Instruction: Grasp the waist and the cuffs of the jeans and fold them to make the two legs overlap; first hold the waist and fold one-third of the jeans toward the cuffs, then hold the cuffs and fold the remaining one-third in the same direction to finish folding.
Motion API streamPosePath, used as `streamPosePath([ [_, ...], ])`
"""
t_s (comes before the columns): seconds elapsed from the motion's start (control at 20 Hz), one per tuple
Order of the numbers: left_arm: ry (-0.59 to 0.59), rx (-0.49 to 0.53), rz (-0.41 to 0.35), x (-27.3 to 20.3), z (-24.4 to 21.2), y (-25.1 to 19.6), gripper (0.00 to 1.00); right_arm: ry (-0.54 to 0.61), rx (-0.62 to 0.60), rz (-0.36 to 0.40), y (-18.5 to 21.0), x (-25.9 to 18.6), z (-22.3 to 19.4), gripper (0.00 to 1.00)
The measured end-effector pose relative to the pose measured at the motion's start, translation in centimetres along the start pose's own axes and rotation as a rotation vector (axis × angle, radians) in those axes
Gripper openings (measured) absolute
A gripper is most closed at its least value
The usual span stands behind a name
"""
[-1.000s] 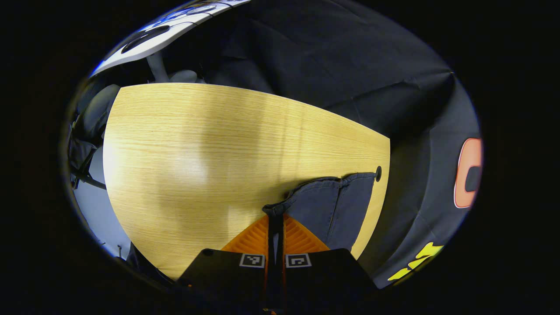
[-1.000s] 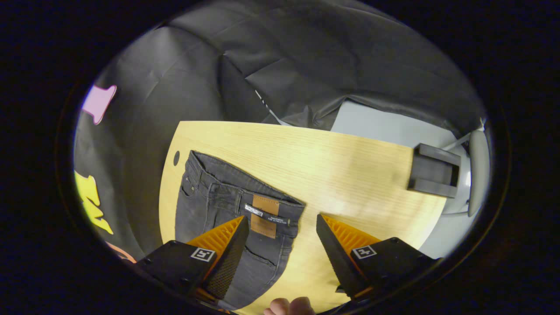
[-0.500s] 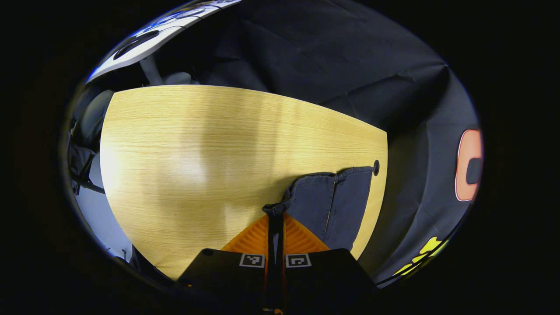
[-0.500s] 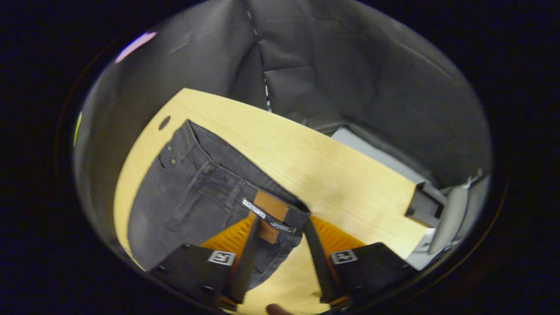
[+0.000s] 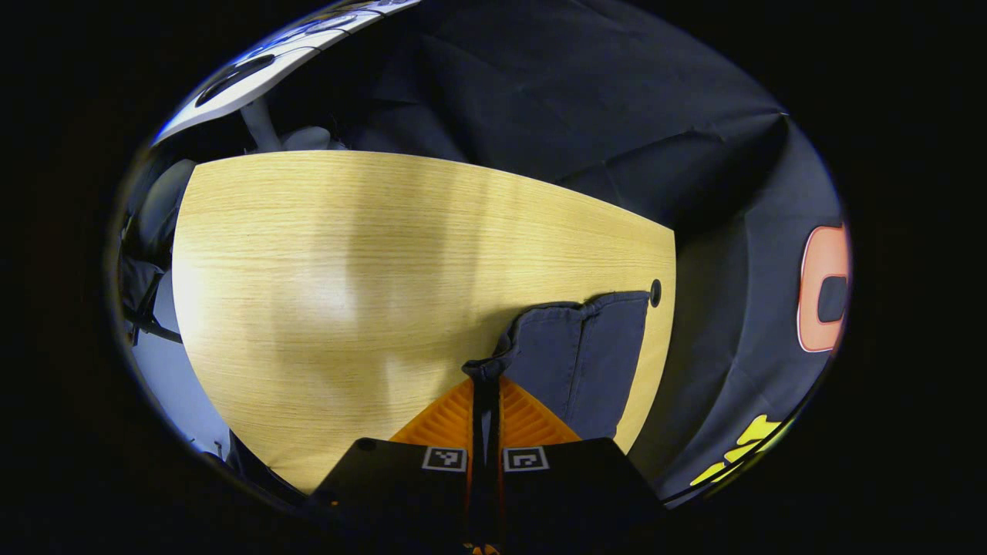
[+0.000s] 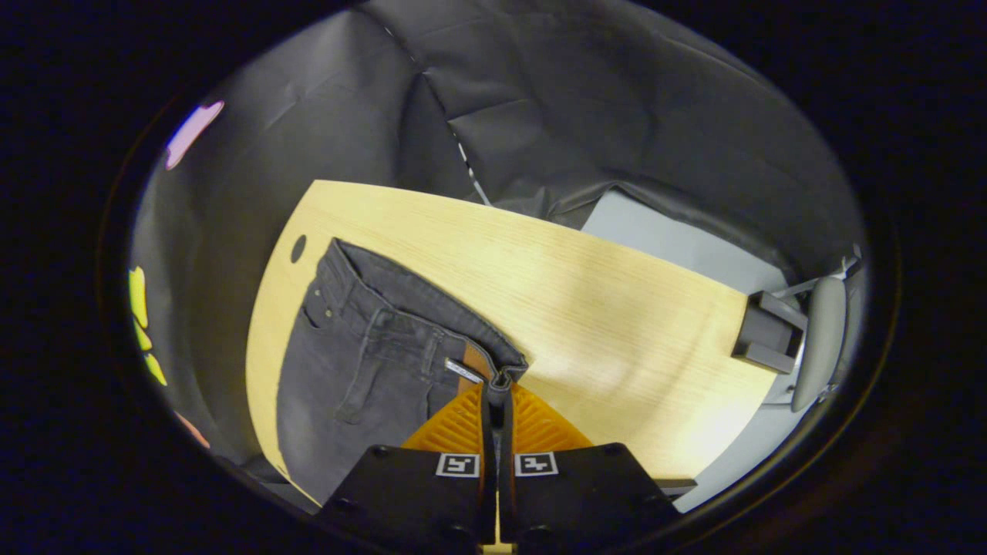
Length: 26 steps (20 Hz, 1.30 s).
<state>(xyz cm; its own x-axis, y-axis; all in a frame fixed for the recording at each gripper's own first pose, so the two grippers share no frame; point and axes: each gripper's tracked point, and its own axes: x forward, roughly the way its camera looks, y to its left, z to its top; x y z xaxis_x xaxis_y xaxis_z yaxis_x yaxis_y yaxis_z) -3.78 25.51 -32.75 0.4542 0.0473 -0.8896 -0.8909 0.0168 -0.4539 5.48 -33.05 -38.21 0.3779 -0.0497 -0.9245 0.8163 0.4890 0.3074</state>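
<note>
Recording booth: black cloth wall (image 6: pixel 586 100) behind wooden table (image 5: pixel 347 254).

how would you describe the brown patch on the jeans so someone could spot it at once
In the right gripper view, start at the wooden table, where dark grey jeans lie near its left end. Follow the waistband to the corner where the right gripper has its jaws shut on it. The leather patch sits there, the only brown spot on grey denim.

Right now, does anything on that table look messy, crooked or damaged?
Nothing looks damaged or spilled. The dark grey denim jeans lie near one end of the pale wooden table, slightly rumpled where each gripper pinches an edge: the right gripper at the waistband, the left gripper at a cuff corner.
</note>
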Motion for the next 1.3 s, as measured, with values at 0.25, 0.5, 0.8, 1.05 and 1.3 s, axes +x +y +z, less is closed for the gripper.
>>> streamPosePath([
  [0.25,0.008,-0.047,-0.033,-1.7,-0.4,-2.4,0.04,0.052,0.138,0.156,4.0,-3.6,0.3,0.02],
  [0.5,0.022,-0.115,-0.055,-3.3,-1.3,-5.9,0.04,0.132,0.287,0.275,8.1,-5.9,0.9,0.02],
  [0.8,0.010,-0.219,-0.004,-3.8,-1.2,-9.3,0.04,0.197,0.415,0.357,13.9,-7.2,3.7,0.02],
  [1.05,-0.002,-0.234,-0.013,-3.2,-0.6,-15.1,0.04,0.220,0.428,0.367,19.6,-6.5,6.8,0.02],
  [1.3,-0.015,-0.213,0.006,-1.0,0.3,-20.0,0.04,0.228,0.439,0.343,23.7,-3.0,9.0,0.01],
])
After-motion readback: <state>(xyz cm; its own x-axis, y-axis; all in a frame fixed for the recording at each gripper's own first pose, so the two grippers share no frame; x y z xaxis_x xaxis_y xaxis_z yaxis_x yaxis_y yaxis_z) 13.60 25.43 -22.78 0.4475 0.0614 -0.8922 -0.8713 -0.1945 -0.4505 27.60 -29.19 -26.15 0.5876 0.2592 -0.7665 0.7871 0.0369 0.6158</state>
